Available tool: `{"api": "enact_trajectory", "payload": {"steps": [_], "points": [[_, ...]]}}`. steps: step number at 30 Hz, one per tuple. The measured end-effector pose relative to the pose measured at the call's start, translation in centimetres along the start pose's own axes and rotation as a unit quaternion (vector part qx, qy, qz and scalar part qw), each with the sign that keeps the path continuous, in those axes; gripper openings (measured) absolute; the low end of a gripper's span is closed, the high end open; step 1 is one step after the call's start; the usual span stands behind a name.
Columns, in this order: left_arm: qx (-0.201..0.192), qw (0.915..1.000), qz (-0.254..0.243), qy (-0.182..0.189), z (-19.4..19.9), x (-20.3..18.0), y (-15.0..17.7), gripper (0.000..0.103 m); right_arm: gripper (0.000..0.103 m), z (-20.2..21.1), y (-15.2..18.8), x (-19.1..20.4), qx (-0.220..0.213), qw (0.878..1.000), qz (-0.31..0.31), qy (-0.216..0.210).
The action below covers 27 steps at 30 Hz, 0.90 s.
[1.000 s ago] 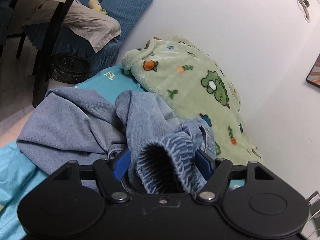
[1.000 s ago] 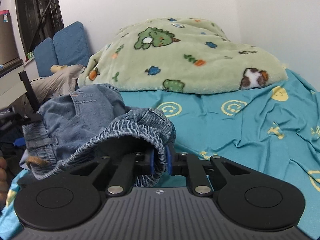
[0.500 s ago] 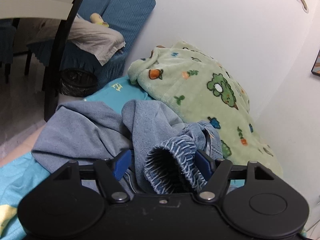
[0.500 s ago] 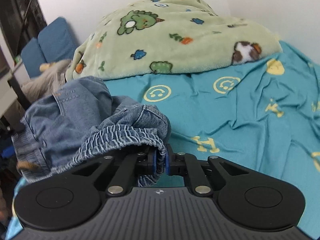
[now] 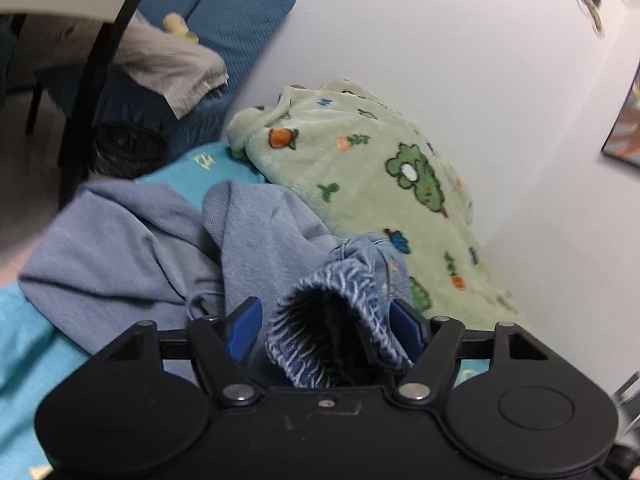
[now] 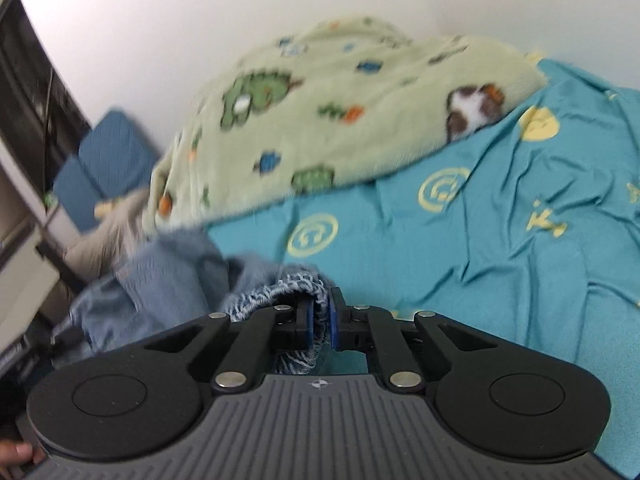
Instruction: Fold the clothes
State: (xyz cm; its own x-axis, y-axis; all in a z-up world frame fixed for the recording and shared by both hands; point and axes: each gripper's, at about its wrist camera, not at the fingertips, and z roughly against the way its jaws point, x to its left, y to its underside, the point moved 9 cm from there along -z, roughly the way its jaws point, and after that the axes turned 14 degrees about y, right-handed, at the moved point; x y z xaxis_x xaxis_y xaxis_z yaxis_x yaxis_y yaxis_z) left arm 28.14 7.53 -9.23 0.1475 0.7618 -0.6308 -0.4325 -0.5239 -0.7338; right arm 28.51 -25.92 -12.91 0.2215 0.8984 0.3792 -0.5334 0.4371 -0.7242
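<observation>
Since a second ago the right gripper (image 6: 319, 322) has rolled, tilting its whole view, while the left gripper (image 5: 324, 330) has barely shifted. Its fingers are clenched on the elastic waistband of the denim shorts (image 6: 296, 286). The left one's jaws stand apart with the gathered waistband (image 5: 340, 316) between them; the right-hand pad touches the cloth, the other stands clear, so I cannot tell whether it truly grips. The shorts hang bunched between both tools above the teal bedsheet (image 6: 460, 260), beside a grey-blue sweatshirt (image 5: 132, 248) and near the green fleece blanket (image 5: 380, 168). No fold looks made yet: spreading flat and folding remain.
</observation>
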Motion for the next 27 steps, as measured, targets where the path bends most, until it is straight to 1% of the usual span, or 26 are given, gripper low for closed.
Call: {"api": "enact_trajectory", "payload": {"steps": [3,5,8,12,14,17,19,20,21,22,24,25,26,27], "points": [[-0.005,0.9998,0.019,0.007,0.2,0.1,-0.1,0.067,0.007,0.3,-0.8,-0.1,-0.022,1.0,0.0,0.003],[-0.011,0.9989,0.043,0.015,0.5,0.5,-0.2,0.067,0.007,0.9,-1.5,-0.2,-0.042,0.999,-0.008,-0.003],[-0.024,0.9971,0.068,0.022,1.2,1.0,-0.2,0.067,0.007,1.7,-2.2,0.0,-0.066,0.998,-0.001,-0.002],[-0.016,0.9946,0.096,0.036,1.1,1.1,0.0,0.068,0.007,2.5,-2.7,0.5,-0.079,0.997,0.013,-0.006],[-0.007,0.9945,0.097,0.041,0.8,0.8,0.1,0.068,0.007,2.9,-2.8,0.5,-0.083,0.996,0.01,-0.01],[0.009,0.9966,0.078,0.023,0.1,0.9,0.3,0.067,0.007,3.1,-2.8,0.8,-0.089,0.996,0.022,-0.008],[0.005,0.9967,0.077,0.027,-0.2,0.9,0.3,0.064,0.007,3.1,-2.8,0.8,-0.091,0.996,0.022,-0.013],[0.005,0.9966,0.076,0.029,-0.3,0.9,0.4,0.061,0.007,3.1,-2.9,0.7,-0.091,0.996,0.018,-0.017],[0.007,0.9966,0.076,0.031,-0.5,0.9,0.5,0.048,0.007,3.1,-3.0,0.6,-0.091,0.995,0.012,-0.023],[0.011,0.9966,0.074,0.033,-0.6,0.8,0.6,0.046,0.007,3.1,-3.1,0.5,-0.092,0.995,0.005,-0.027],[0.021,0.9963,0.073,0.04,-0.6,0.4,0.9,0.034,0.007,3.1,-3.6,0.3,-0.096,0.995,-0.012,-0.033],[0.025,0.9961,0.073,0.044,-0.3,0.1,1.0,0.031,0.007,3.1,-3.8,0.2,-0.097,0.994,-0.019,-0.035],[0.028,0.9958,0.073,0.048,-0.1,-0.3,1.1,0.022,0.007,2.9,-4.2,0.1,-0.097,0.995,-0.024,-0.031],[0.031,0.9955,0.073,0.052,0.2,-0.6,1.2,0.02,0.007,2.8,-4.5,0.0,-0.095,0.995,-0.029,-0.03]]}}
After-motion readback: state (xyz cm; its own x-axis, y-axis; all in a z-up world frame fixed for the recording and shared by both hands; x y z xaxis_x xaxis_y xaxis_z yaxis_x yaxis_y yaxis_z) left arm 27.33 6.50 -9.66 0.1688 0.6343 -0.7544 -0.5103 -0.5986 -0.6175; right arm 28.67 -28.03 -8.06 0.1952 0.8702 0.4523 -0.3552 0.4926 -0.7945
